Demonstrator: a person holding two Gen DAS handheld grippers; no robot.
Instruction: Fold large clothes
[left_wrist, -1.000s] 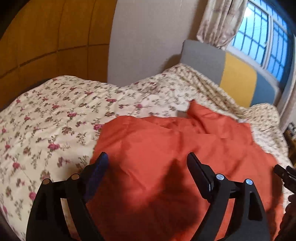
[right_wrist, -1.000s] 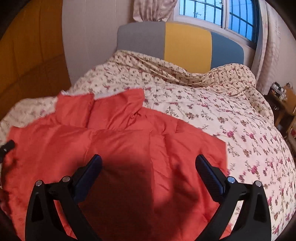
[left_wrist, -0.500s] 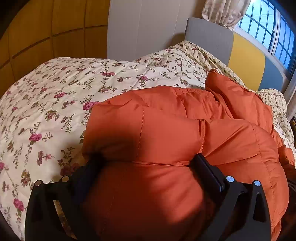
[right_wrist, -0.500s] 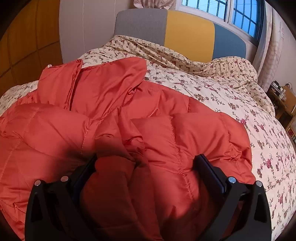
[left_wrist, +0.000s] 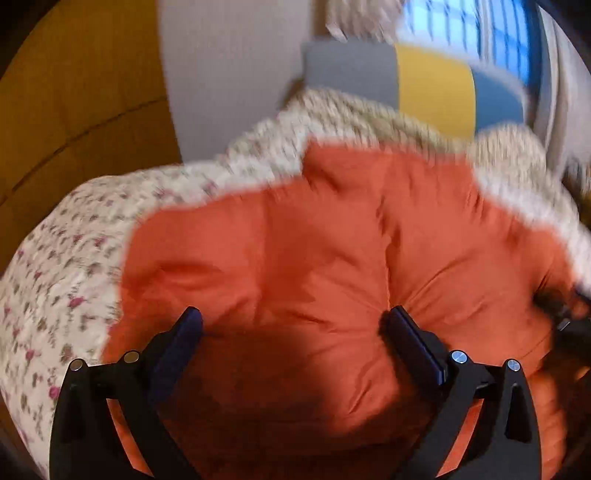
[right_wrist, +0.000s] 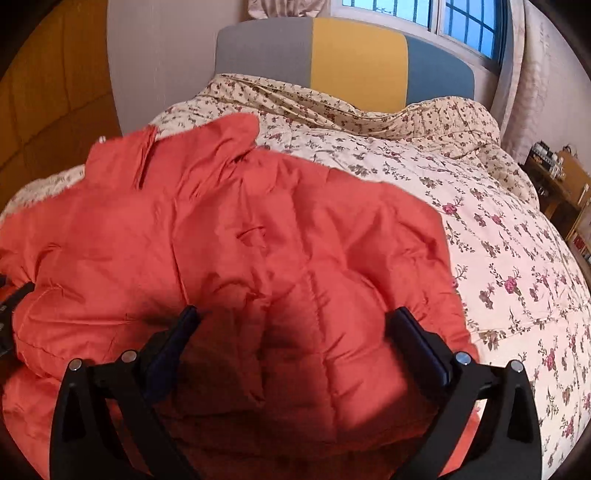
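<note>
- Hovering both grippers over the orange jacket (right_wrist: 258, 258), which lies puffed and rumpled on the floral quilt (right_wrist: 498, 258), collar end toward the headboard (right_wrist: 351, 62)
- Left gripper (left_wrist: 295, 325): jaws wide, nothing between them, jacket fabric below; this view is smeared with motion blur, so fine detail there is lost
- Right gripper (right_wrist: 295, 325): jaws wide too, empty, above the near part of the jacket
- Step, as I judge it: between folds. One bulky fold looks laid down; the pile is thick and uneven, not yet a tidy packet
- Next move calls for picking a clean edge or corner near me, closing on it firmly since the padding is slippery and springy, then carrying it toward the collar; pressing air out would help it stay
- Versus half a second ago: the jacket then bulged up between both sets of fingers, seemingly pressed into them; now it sits lower and flatter, clear of the jaws, and both cameras have pulled back
- Versus a second ago: the jacket lay flatter and broader, and now looks more bunched
</note>
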